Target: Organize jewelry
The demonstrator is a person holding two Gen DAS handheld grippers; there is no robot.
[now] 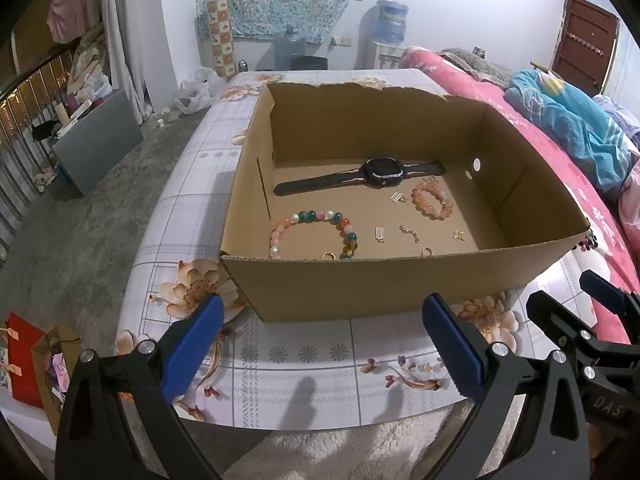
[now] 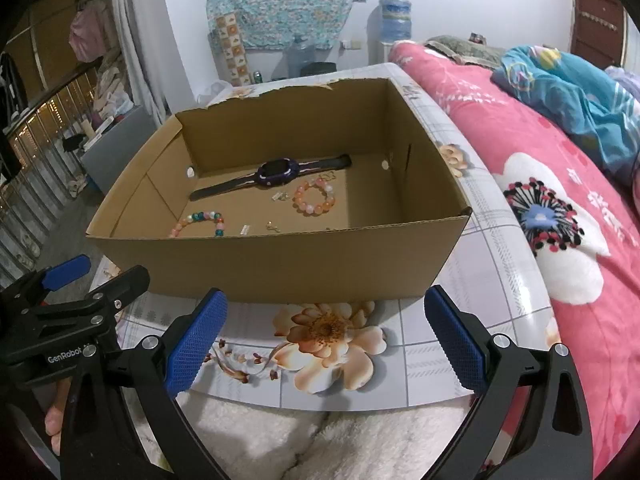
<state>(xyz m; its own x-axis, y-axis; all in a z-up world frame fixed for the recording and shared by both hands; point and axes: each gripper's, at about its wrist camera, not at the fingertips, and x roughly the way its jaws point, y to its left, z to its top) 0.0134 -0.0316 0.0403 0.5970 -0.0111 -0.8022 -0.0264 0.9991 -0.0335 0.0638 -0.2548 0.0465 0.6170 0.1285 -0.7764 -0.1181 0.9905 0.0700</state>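
Box: an open cardboard box (image 1: 400,284) stands on the worktop (image 1: 304,354), which wears a floral cloth; far wall edge torn.
Watch: a dark watch (image 1: 378,173) lies flat toward the back of the box floor, strap stretched out.
Bracelet A: a multicoloured bead bracelet (image 1: 316,232) lies at the front left of the box floor, partly hidden by the near wall.
Bracelet B: a peach bead bracelet (image 1: 434,200) lies to the right, just in front of the watch.
Small pieces: several small gold pieces (image 1: 410,234) lie scattered between and in front of the bracelets; too small to identify.
Left hand-held gripper (image 1: 322,346): blue pads wide apart, empty, hovering over the worktop short of the box.
Right hand-held gripper (image 2: 326,342): pads likewise wide apart, nothing between them, beside the left one and short of the box.
Surroundings: a bed with a pink flowered quilt (image 2: 560,184) lies to the right of the worktop.
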